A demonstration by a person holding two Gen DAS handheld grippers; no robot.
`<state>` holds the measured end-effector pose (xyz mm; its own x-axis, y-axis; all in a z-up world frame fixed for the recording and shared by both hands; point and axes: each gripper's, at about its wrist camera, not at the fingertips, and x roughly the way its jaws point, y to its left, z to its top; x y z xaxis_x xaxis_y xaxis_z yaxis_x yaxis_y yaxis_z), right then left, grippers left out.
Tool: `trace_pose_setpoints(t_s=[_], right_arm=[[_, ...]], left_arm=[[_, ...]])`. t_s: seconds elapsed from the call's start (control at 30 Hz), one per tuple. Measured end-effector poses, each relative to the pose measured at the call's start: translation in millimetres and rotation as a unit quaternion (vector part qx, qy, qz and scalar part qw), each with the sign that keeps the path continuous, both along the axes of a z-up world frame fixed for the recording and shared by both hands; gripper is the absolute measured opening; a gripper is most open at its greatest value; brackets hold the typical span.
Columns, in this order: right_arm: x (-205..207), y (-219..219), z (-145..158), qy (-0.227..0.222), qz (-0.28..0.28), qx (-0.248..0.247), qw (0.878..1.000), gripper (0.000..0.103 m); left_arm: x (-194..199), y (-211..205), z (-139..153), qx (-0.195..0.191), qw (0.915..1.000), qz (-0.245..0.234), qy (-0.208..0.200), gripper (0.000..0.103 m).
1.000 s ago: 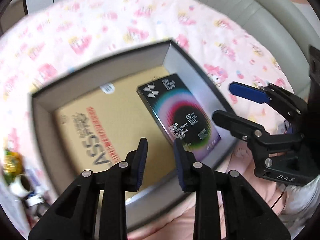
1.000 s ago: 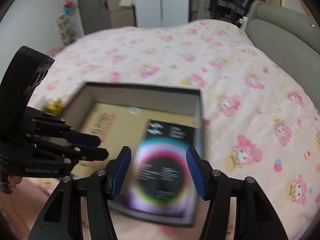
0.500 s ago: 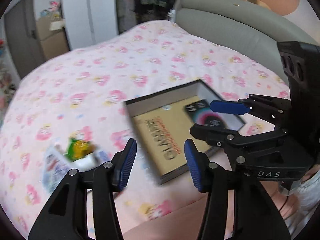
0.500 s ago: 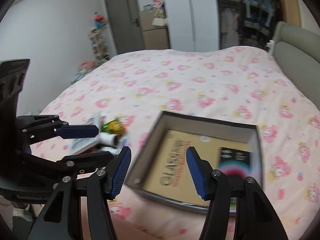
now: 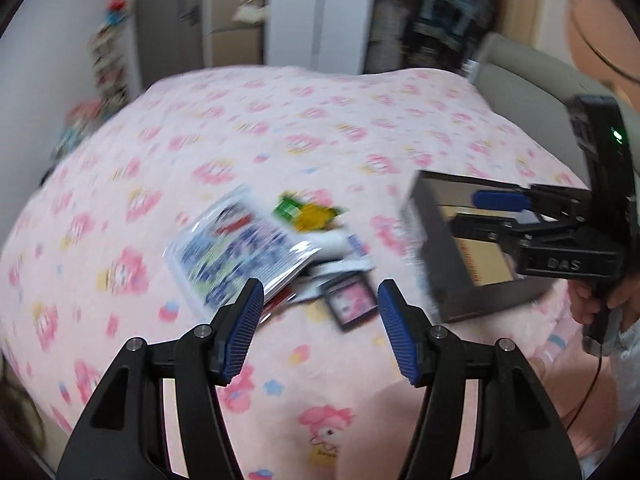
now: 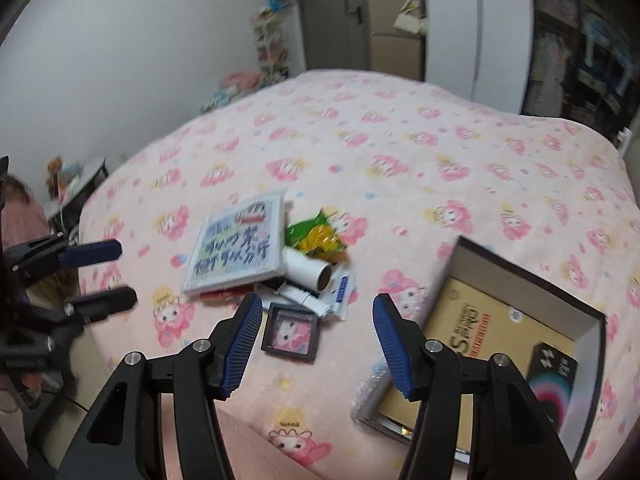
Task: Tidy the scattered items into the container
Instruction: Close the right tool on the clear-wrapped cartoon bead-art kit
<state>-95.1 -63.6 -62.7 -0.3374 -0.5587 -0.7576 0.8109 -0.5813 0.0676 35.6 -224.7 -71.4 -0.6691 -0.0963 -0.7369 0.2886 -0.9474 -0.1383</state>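
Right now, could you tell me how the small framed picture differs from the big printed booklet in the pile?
The framed picture is small and square with a black border; the booklet is much larger and white-edged. The framed picture lies flat on the blanket, apart at the pile's near edge; the booklet rests tilted on other items. Both are still outside the box.

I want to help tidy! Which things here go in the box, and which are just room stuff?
For tidying: box, big booklet, green-yellow wrapper, white tube, small pink picture frame.

Just there: bedspread, door, cardboard carton, toy shelf.
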Motion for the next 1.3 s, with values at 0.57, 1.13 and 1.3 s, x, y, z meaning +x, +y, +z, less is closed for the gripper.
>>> trace_pose_setpoints(t_s=[0.57, 1.13, 1.3], right_arm=[[-42.2, -124.3, -87.9, -0.046, 0.05, 0.095, 0.993, 0.054], [-21.9, -132.7, -109.6, -0.116, 0.128, 0.101, 0.98, 0.041], [-15.5, -106.0, -125.8, -0.098, 0.116, 0.133, 0.979, 0.041]], left_arm=[[5.8, -112.1, -143.5, 0.182, 0.9669, 0.179, -0.017, 0.052], [-14.6, -125.9, -144.8, 0.193, 0.9686, 0.151, -0.04, 0.046], [-23.0, -136.6, -155.9, 0.174, 0.9696, 0.162, -0.06, 0.037]])
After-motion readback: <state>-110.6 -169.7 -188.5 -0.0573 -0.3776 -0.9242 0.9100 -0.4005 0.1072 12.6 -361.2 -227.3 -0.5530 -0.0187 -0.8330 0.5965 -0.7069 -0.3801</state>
